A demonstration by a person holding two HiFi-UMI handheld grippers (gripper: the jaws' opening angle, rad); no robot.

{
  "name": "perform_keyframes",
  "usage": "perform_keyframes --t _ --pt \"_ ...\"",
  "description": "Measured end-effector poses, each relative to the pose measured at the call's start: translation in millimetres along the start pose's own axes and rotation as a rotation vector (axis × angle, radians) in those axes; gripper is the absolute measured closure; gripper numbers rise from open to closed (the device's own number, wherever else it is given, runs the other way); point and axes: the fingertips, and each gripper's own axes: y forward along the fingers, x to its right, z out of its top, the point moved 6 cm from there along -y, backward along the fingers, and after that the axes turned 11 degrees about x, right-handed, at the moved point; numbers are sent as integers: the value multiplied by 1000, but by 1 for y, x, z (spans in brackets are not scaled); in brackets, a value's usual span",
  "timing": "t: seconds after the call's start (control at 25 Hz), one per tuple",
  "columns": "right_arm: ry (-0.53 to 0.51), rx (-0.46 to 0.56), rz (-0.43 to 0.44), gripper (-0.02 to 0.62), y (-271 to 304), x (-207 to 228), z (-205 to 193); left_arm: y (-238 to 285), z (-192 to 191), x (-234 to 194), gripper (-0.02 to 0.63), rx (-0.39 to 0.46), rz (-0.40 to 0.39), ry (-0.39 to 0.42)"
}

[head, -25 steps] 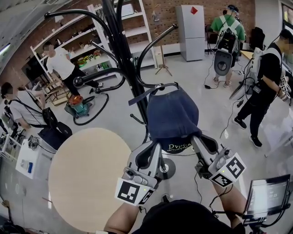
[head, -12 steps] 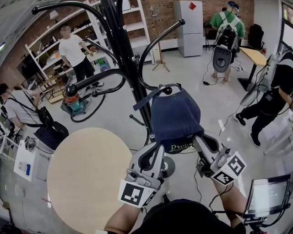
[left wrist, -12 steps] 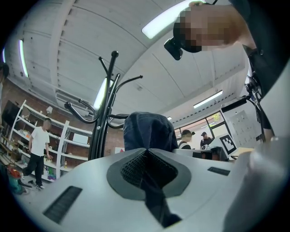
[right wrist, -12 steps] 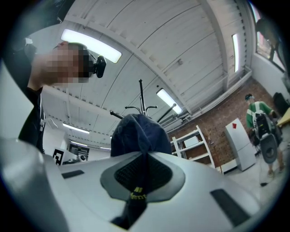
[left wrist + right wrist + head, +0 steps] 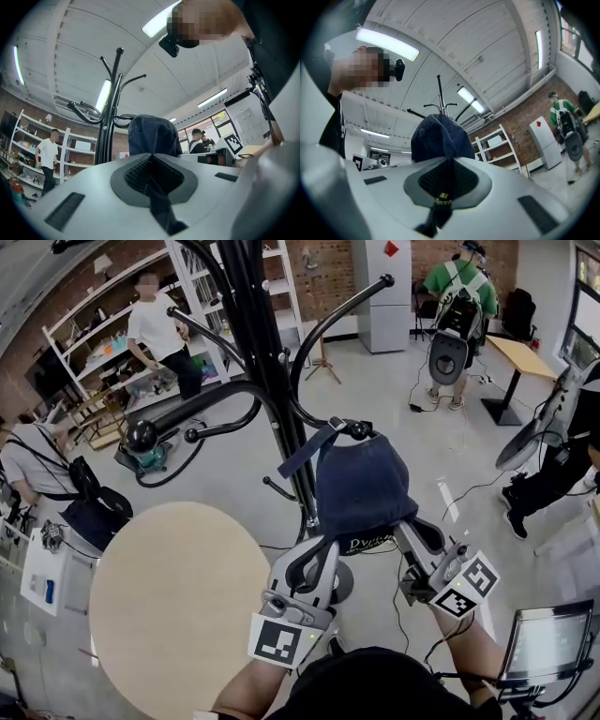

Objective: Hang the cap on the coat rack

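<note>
A dark blue cap hangs in the air in front of the black coat rack, held from below by both grippers. My left gripper is shut on the cap's lower left edge, my right gripper is shut on its lower right edge. The cap's strap sticks out to the left near a ball-tipped hook of the rack. In the left gripper view the cap rises past the closed jaws with the rack behind. In the right gripper view the cap is pinched, with yellow print at the jaws.
A round light wooden table stands at lower left. The rack's base sits beneath the grippers. Several people work around the room, one near the shelves. A screen is at lower right. Cables lie on the floor.
The cap and both grippers have drifted slightly right and up, toward the ball-tipped hook. The view has shifted; the person by the shelves has walked right.
</note>
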Motion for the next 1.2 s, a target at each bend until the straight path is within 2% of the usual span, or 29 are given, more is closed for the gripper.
perform_keyframes --t 0.6,0.88,1.2 --pt "-14 -73 -64 575 35 9 -30 3 -13 -40 588 -6 -6 -37" --pt "19 -82 -93 574 55 7 -43 -1 -11 -61 588 -10 0 -40" --pt "18 -125 -79 574 61 19 -59 -4 -21 -67 588 -23 10 -71"
